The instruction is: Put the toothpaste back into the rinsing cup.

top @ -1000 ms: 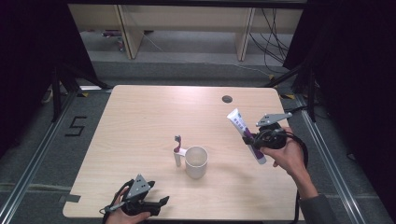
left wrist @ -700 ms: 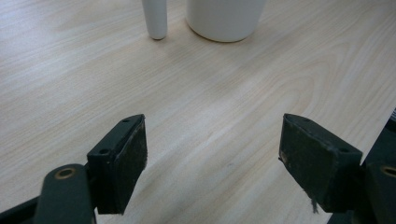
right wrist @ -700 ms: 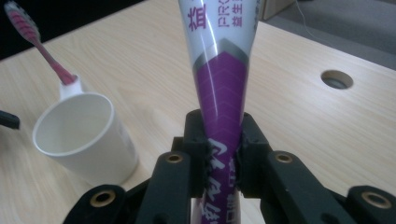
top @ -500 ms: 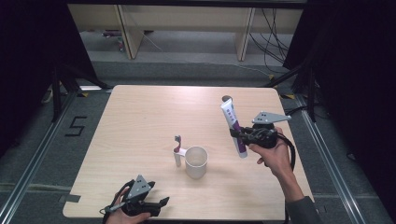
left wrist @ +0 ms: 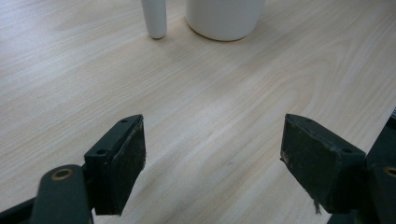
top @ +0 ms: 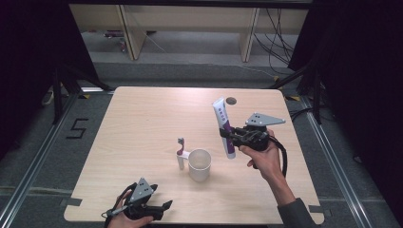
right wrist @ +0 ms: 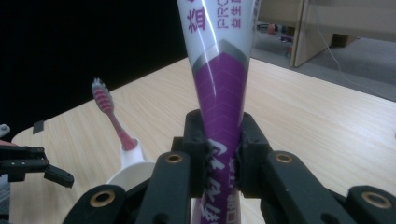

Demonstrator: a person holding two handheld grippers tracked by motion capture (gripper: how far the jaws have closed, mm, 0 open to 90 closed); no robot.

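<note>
**Right now: toothpaste tube clamped in your right gripper, above the counter**

Your right gripper point(top: 229, 135) has its jaws pinched narrow on the toothpaste tube point(top: 224, 127). The grip sits on the purple lower half of the tube. In the high view the tube stands nearly upright, leaning a little, white end up, clear of the counter point(top: 142, 118) and just to the right of the cup point(top: 199, 164). The right gripper view shows the same: both pads press the purple part of the tube point(right wrist: 219, 93) from either side, white printed section rising out of the top of the view.

The white cup stands near the middle of the counter. A toothbrush point(top: 181, 153) stands upright in a small white holder touching the cup's left side, bristles up, pink neck. It also shows in the right gripper view, toothbrush point(right wrist: 109, 114) left of the tube, cup rim point(right wrist: 133, 175) below it.

Your left gripper point(top: 164, 207) sits at the near edge of the counter, jaws wide, nothing between them. In the left gripper view the bare wood lies between the pads, with the cup base point(left wrist: 224, 18) and holder base point(left wrist: 155, 18) ahead, well apart from the gripper.

A dark round hole point(top: 231, 100) sits at the far edge of the counter, behind the tube.
</note>
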